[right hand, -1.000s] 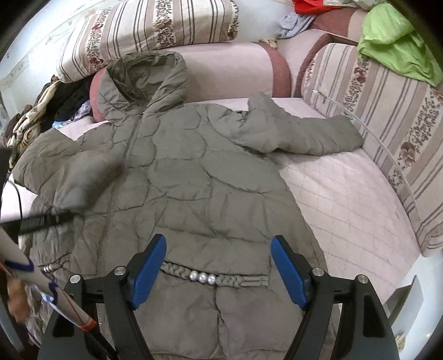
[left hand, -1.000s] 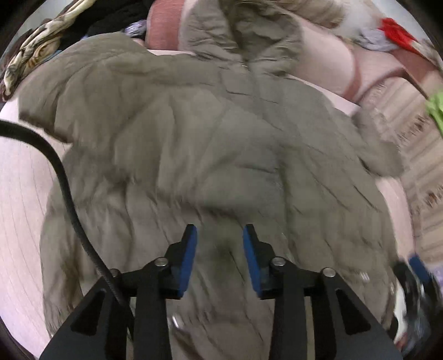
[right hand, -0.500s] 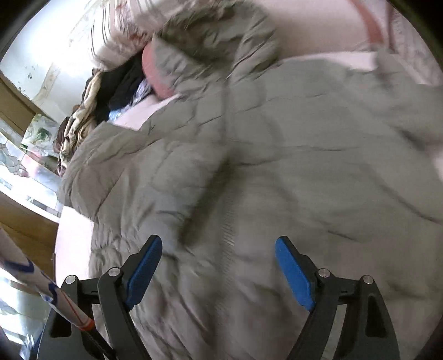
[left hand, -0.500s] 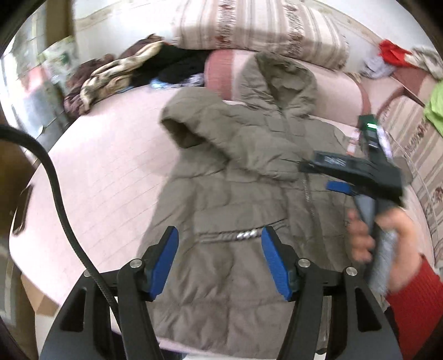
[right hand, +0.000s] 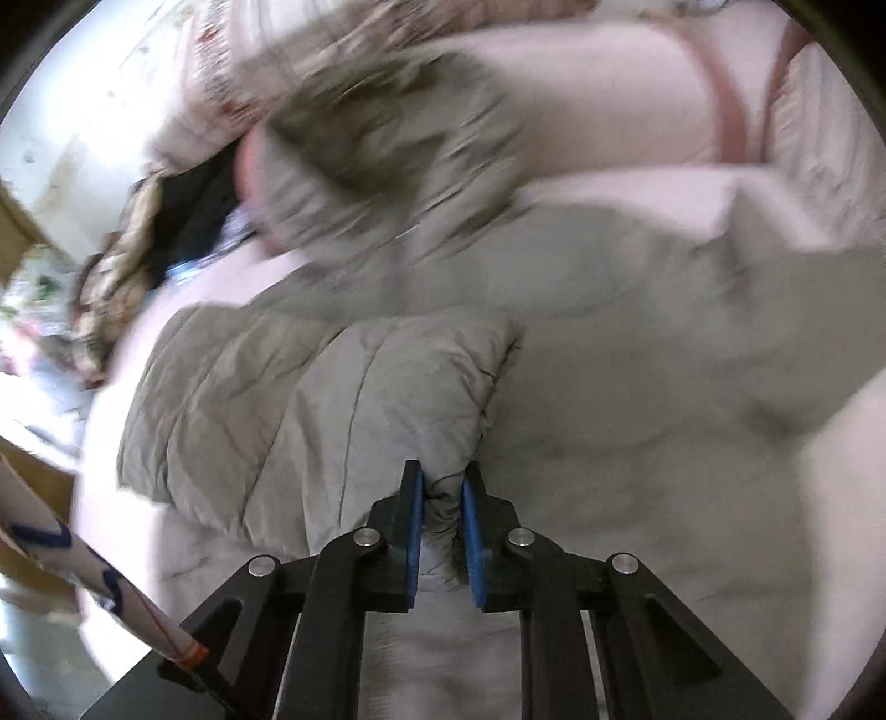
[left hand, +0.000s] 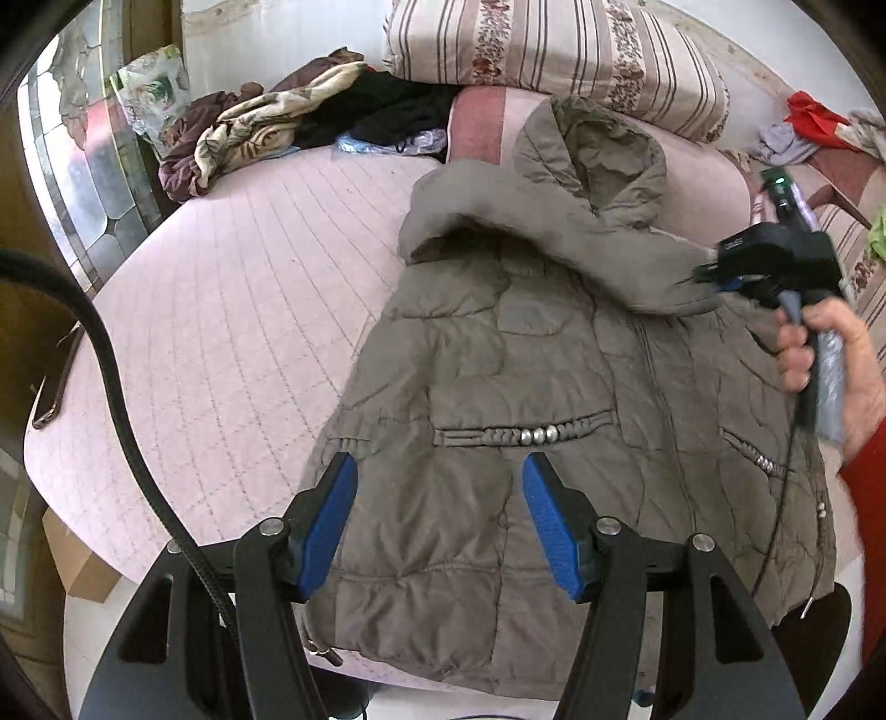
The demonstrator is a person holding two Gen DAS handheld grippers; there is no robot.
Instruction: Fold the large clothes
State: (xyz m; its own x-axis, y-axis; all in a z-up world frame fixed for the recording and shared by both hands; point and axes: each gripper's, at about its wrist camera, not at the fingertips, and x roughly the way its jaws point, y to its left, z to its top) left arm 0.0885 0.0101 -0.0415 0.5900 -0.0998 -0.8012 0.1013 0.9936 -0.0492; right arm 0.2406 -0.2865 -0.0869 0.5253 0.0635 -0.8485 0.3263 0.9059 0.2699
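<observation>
An olive quilted hooded jacket [left hand: 531,399] lies front up on a pink quilted bed [left hand: 232,310]. Its left sleeve [left hand: 554,238] is folded across the chest. My left gripper [left hand: 440,487] is open and empty above the jacket's lower hem. My right gripper [right hand: 442,498] is shut on the cuff of that sleeve [right hand: 332,410] and holds it over the jacket body; it also shows in the left wrist view [left hand: 714,277], held by a hand. The right wrist view is blurred by motion.
A striped pillow [left hand: 554,50] and a pink bolster [left hand: 476,122] lie behind the hood. A heap of clothes [left hand: 288,127] sits at the far left by a window. Red and grey garments [left hand: 803,127] lie at the far right. A cable [left hand: 116,399] hangs at left.
My left gripper has opened wide and pulled back to the hem. My right gripper has closed on the left sleeve's cuff and carried it across the chest.
</observation>
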